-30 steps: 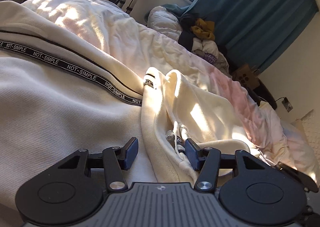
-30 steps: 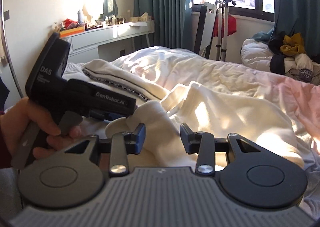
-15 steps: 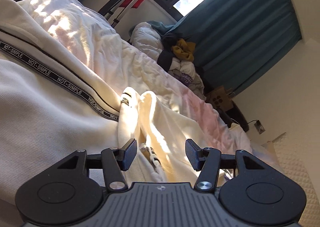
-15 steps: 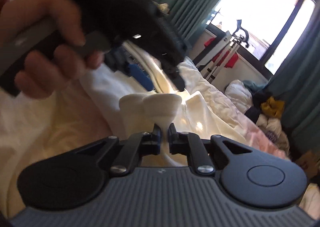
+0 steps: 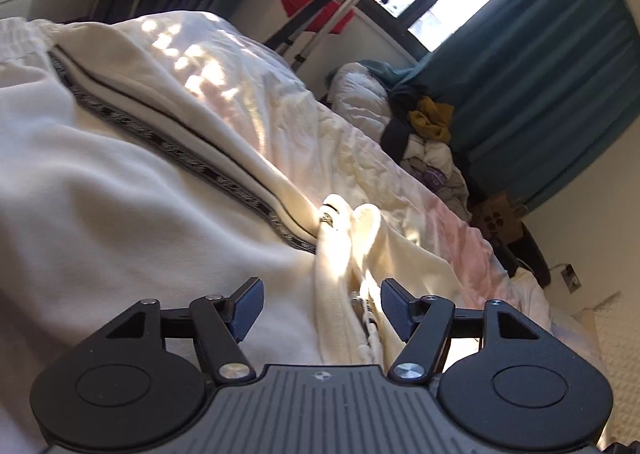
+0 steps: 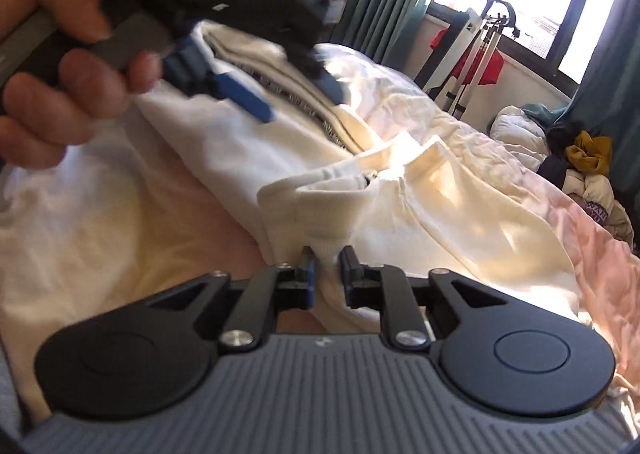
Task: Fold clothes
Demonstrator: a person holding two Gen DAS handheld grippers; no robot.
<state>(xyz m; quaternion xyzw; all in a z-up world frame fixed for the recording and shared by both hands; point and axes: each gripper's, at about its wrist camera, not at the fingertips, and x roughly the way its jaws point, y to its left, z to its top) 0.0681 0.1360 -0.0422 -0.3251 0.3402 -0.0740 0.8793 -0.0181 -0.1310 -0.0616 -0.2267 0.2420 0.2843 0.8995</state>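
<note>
A cream garment (image 5: pixel 120 222) with a black lettered stripe (image 5: pixel 208 170) lies across the bed. In the left wrist view my left gripper (image 5: pixel 320 294) stands open and its jaws are opening. A cream fold with drawstrings (image 5: pixel 362 314) lies between the fingers, clear of both pads. In the right wrist view my right gripper (image 6: pixel 327 258) has a thick fold of the cream garment (image 6: pixel 360 206) between its pads. Its jaws are opening, and the cloth still fills the gap. A hand (image 6: pixel 60 94) holds the blurred left gripper (image 6: pixel 302 104) above the garment at the upper left.
A crumpled white and pink duvet (image 5: pixel 460 230) covers the bed. A heap of clothes (image 5: pixel 428 134) lies by the teal curtain (image 5: pixel 540 86). A folded rack with a red cloth (image 5: pixel 316 2) leans under the window. A cardboard box (image 5: pixel 498 218) sits beyond the bed.
My left gripper's jaws have widened and it has lifted and rolled. My right gripper closed on a cream fold half a second ago and now stands a little wider, nearer the left gripper.
</note>
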